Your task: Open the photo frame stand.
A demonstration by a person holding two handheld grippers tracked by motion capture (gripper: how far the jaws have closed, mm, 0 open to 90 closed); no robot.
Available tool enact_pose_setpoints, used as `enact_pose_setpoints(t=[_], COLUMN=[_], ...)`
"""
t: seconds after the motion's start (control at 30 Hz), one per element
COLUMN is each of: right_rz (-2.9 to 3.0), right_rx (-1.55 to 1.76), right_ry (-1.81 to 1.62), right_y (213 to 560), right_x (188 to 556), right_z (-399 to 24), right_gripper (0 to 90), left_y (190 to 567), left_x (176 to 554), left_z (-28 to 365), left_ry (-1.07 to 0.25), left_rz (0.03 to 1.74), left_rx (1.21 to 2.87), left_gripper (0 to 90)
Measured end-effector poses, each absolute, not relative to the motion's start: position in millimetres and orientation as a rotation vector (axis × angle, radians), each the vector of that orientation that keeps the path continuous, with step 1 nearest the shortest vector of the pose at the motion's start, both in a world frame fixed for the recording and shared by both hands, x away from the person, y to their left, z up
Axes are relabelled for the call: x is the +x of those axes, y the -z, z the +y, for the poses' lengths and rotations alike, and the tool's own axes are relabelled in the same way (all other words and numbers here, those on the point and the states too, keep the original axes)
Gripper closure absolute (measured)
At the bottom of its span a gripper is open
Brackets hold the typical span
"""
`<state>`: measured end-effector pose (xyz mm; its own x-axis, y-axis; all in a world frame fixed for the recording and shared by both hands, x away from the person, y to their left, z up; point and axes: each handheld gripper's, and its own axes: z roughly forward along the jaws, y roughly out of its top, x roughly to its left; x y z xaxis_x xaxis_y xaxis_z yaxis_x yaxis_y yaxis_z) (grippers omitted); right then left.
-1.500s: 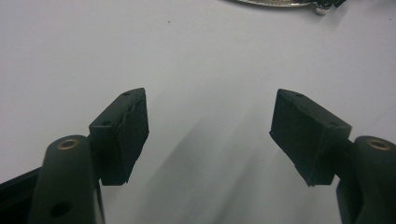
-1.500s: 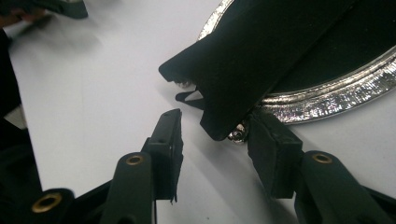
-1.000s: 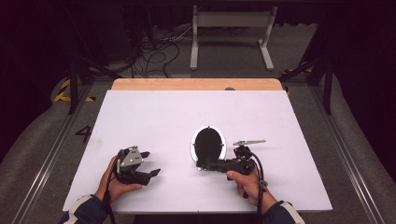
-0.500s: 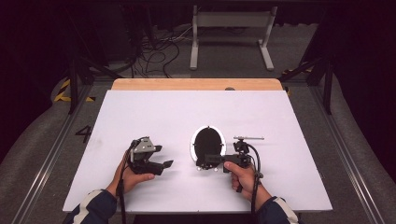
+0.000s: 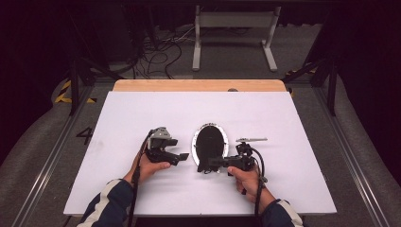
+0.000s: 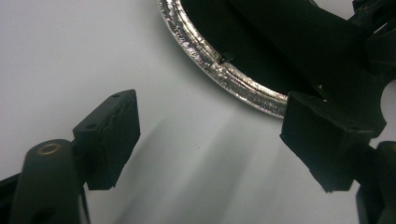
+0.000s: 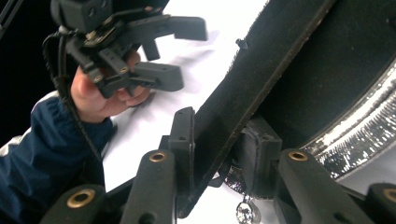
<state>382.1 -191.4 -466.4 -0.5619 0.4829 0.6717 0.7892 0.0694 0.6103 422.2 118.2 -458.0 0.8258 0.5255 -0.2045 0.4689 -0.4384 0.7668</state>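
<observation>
An oval foil tray with a silvery crimped rim lies at the middle of the white table. A flat black lid rests in it, tilted up at its near end. My right gripper comes in from the right; its jaws have just been closing, and its pads now press the lid's edge from both sides. My left gripper hovers open just left of the tray, pointing at it, with bare table between its jaws. The right gripper view also shows that left gripper.
A wooden strip runs along the table's far edge. Beyond it on the floor are cables and a white metal frame. Dark rails flank the table. Both forearms enter over the near edge.
The left gripper has moved right, closer to the tray. The right gripper has stayed at the tray's near end, and its jaws have drawn together on the black lid.
</observation>
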Motion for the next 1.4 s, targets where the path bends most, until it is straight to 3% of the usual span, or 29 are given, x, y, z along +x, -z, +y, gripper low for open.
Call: enact_pose_setpoints(t=[0.77, 1.1, 1.4], right_rz=[-2.303, -2.309, -2.322], right_rx=[-1.015, -1.017, -1.04], right_ry=[1.599, 1.58, 1.577], right_y=[461.0, 460.4, 459.0], right_x=[372.1, 372.0, 371.6], right_z=[-188.9, -189.7, -190.6], right_gripper=[72.9, 74.0, 78.2], left_y=[459.4, 452.4, 445.5], left_x=[433.8, 430.7, 425.3], left_z=[94.3, 100.8, 104.0], left_ry=[0.133, 0.164, 0.06], left_rz=[0.63, 0.589, 0.552], left_rx=[2.022, 1.97, 1.972], left_gripper=[19.9, 33.9, 57.7])
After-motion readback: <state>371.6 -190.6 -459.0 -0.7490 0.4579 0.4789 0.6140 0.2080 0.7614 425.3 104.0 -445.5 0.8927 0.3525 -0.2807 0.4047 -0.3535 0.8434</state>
